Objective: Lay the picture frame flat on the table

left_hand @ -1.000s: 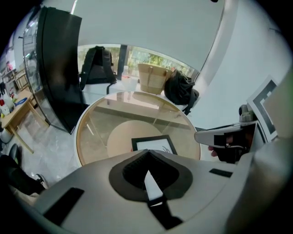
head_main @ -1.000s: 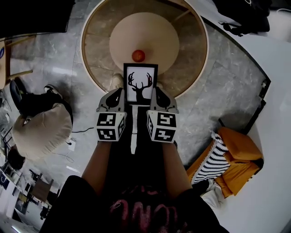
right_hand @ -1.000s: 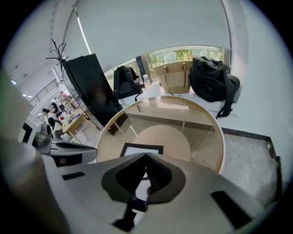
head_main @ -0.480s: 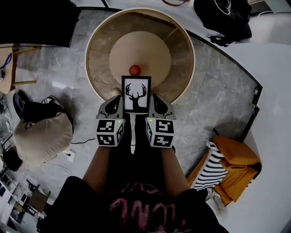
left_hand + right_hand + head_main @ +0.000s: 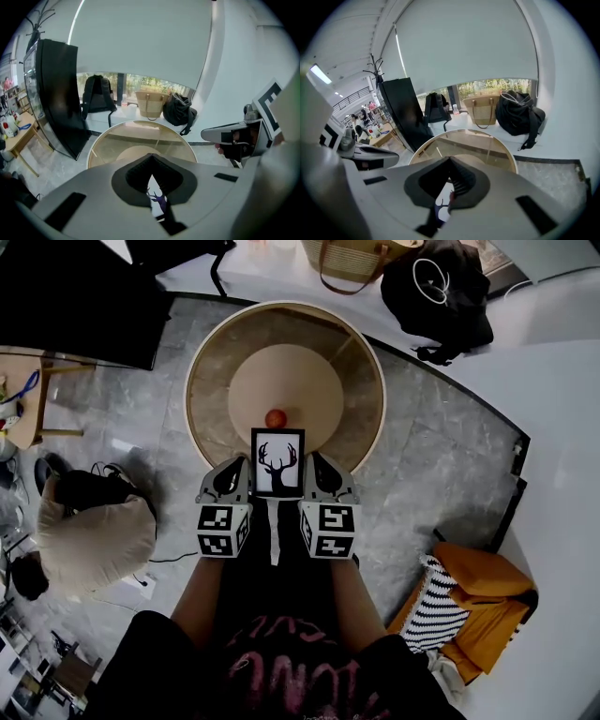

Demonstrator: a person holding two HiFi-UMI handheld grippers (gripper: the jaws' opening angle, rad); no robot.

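1. Head view: the picture frame, with a deer print, hangs in the air between both grippers. It is over the near rim of the round table and not laid down yet.
2. The left gripper is clenched on the frame's left edge and the right gripper on its right edge. One grip per side probably stops the frame swinging and lets it tip down evenly.
3. The print faces the head camera, so the frame leans back or lies near level. The exact tilt can't be told from above.
4. A red round thing sits just beyond the frame's top edge, near the table's centre. Whether it rests on the glass top or on the lower disc is unclear. It likely crowds the landing spot, so the frame should go down short of it.
5. Left gripper view: the jaws are nearly together with a thin slice of the deer print pinched between them. The head view hides this under the gripper bodies.
6. Right gripper view: same pinch, with the frame's white mat and dark edge between the jaws. The table lies ahead and lower, a drop the head view flattens.
7. Only the head view shows the pale cushion on the floor, unrelated to the task.
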